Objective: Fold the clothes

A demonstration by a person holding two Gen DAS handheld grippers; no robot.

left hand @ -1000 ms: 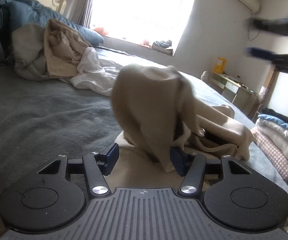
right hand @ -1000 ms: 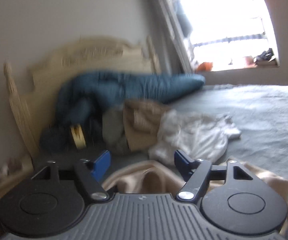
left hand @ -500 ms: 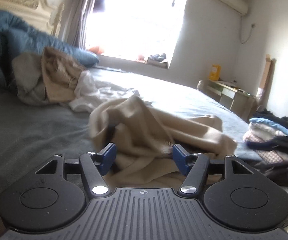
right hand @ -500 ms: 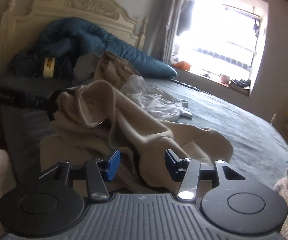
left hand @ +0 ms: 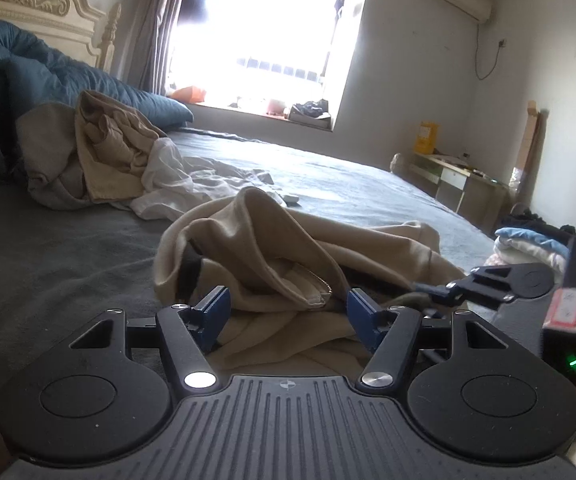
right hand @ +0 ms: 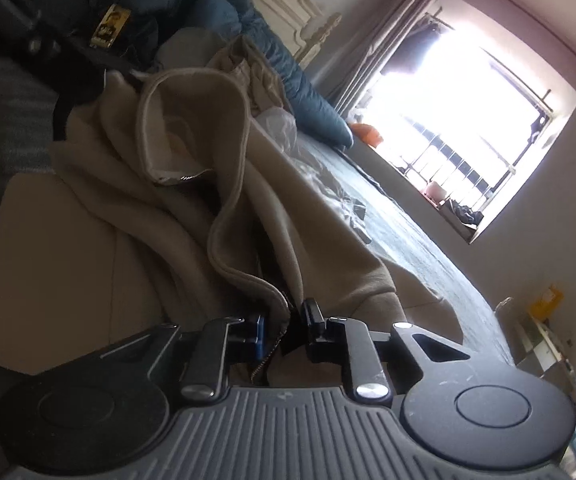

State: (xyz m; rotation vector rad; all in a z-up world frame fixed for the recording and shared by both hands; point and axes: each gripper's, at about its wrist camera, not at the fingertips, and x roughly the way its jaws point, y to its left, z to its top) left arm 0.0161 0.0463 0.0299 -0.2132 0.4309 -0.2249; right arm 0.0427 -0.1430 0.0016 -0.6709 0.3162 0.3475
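Beige hoodie [left hand: 288, 248] crumpled on the bed [left hand: 68, 248].
Right gripper [right hand: 284, 330] jaws closing, seemingly on its zipper edge; left gripper [left hand: 286, 312] jaws wide over it.

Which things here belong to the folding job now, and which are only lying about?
In the job:
- beige hoodie
- right gripper, jaws closing on its zipper edge
- left gripper, jaws apart

Lying about:
- heap of unfolded clothes
- blue duvet
- folded stack
- yellow box

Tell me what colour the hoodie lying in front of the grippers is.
The hoodie is beige; the left wrist view shows it best.
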